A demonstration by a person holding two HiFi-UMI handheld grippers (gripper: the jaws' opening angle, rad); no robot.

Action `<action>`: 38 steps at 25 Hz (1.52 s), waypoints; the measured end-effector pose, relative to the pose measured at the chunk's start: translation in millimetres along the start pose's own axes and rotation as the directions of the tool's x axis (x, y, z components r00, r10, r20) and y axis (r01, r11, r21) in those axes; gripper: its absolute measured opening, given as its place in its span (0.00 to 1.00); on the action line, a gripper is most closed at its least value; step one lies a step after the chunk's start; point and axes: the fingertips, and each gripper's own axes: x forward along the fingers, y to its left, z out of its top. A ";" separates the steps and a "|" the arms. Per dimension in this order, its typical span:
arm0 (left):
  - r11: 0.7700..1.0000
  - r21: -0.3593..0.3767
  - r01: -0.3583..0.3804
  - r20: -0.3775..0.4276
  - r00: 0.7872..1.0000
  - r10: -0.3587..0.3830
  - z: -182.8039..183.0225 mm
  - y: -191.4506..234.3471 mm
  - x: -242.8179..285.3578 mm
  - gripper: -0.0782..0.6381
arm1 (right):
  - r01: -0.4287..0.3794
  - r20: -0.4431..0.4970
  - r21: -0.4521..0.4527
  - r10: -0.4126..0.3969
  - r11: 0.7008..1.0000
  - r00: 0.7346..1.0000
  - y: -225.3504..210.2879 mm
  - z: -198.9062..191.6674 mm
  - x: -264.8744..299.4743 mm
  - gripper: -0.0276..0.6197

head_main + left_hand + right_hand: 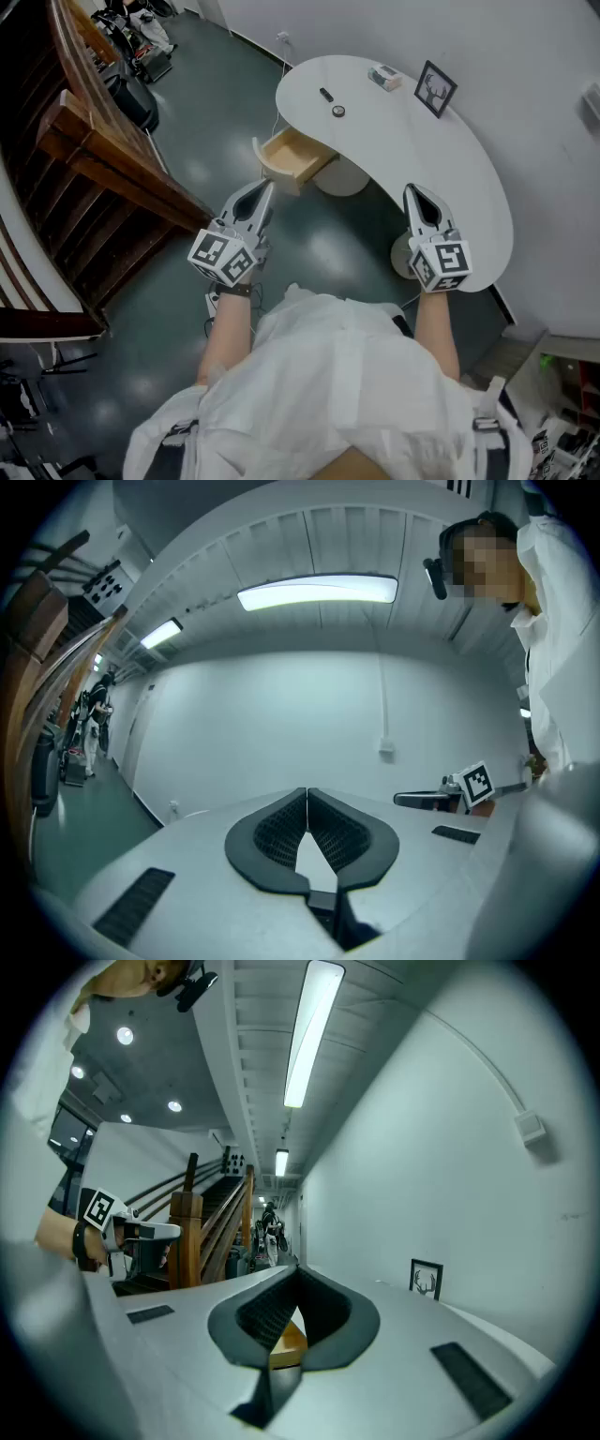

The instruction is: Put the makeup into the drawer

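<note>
Left gripper (307, 797): jaws together, tips touching, nothing between them. Right gripper (294, 1277): jaws also closed and empty. Both are held level in front of the person, well apart from each other

In the head view the left gripper's tips sit just beside the front of the open wooden drawer (292, 159), over bare dark floor (216, 103). The right gripper's tips overlap the near edge of the white curved table (422, 178)

The drawer is pulled out from under the table's left end, and its inside looks empty

The makeup is on the tabletop beyond the drawer, toward the far edge: a black makeup stick (325, 95) and a round compact (338, 111), near each other but apart, both away from the table rim. Further along are a small box (384, 77) and a picture frame (435, 89) standing against the wall (525, 75)

There is open floor between the drawer and the wooden staircase (103, 159) on the left. The table's right side runs along the wall
</note>
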 end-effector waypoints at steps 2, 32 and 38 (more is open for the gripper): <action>1.000 -0.004 -0.002 0.002 1.000 0.002 -0.4 0.0 0.0 0.13 | -0.002 -0.001 -0.006 0.002 1.000 1.000 0.1 -0.7 0.5 0.06; 1.000 -0.025 0.009 -0.015 1.000 -0.009 -4.7 -2.8 10.3 0.13 | -0.022 -0.004 0.035 0.022 0.999 1.000 -10.9 -5.6 1.4 0.06; 0.998 -0.052 0.020 -0.032 0.999 -0.022 -16.9 1.3 16.1 0.13 | -0.052 -0.096 0.035 0.055 0.998 0.994 -8.4 -27.3 11.2 0.06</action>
